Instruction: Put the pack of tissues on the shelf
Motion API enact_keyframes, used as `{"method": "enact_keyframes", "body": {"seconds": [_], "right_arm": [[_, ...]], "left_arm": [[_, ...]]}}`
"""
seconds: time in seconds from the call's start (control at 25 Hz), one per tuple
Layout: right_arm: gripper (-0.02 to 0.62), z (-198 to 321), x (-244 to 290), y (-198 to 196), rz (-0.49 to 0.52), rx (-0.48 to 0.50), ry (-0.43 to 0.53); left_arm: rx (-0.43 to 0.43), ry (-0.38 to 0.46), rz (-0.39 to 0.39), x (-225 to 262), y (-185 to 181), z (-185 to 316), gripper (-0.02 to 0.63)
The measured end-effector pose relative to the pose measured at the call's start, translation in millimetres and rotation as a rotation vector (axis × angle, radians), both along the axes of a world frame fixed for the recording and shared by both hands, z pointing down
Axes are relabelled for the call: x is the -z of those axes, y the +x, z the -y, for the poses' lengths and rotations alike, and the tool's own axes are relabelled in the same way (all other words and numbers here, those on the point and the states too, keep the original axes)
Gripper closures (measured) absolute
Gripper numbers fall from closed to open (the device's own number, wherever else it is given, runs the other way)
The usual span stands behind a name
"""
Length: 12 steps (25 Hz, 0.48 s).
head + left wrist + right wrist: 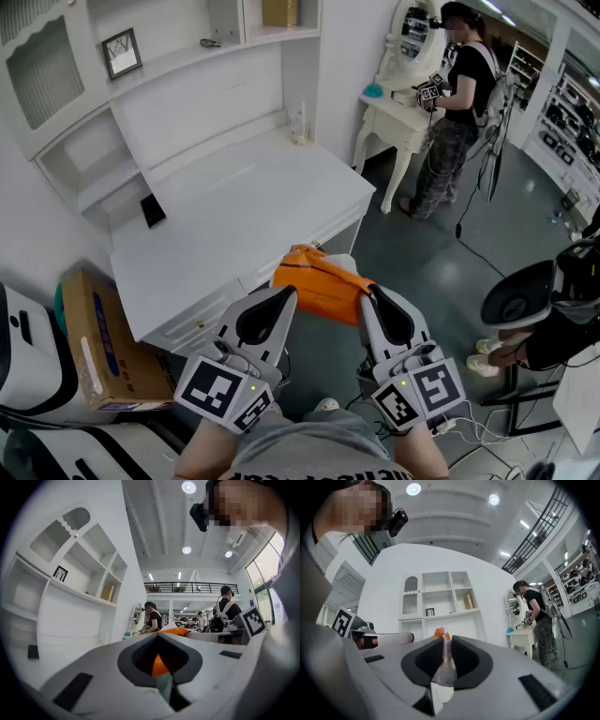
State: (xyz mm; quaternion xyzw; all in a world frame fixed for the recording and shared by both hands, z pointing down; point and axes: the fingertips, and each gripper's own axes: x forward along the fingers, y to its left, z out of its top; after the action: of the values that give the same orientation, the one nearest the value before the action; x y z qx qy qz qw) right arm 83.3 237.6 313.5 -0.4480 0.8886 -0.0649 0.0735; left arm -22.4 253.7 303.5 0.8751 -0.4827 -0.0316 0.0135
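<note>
- The left gripper (281, 300) and the right gripper (368, 302) hold an orange pack of tissues (319, 284) between them, in the air just off the front edge of a white desk (244, 211).
- The left gripper's jaws are clamped on the pack's orange end.
- The right gripper's jaws pinch its clear wrapper.
- The shelf (192, 58) stands well apart, beyond the desk.

Orange pack of tissues (319, 286), white desk (244, 206), brown cardboard box (103, 342)
</note>
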Motion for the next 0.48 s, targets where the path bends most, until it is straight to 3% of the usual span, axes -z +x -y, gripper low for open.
{"method": "enact_keyframes", "body": {"seconds": [0.48], "right_arm": [[0.540, 5.9, 0.1, 8.3, -0.001, 0.015, 0.007]], "left_arm": [[0.002, -0.002, 0.000, -0.1, 12.5, 4.1, 0.566]]}}
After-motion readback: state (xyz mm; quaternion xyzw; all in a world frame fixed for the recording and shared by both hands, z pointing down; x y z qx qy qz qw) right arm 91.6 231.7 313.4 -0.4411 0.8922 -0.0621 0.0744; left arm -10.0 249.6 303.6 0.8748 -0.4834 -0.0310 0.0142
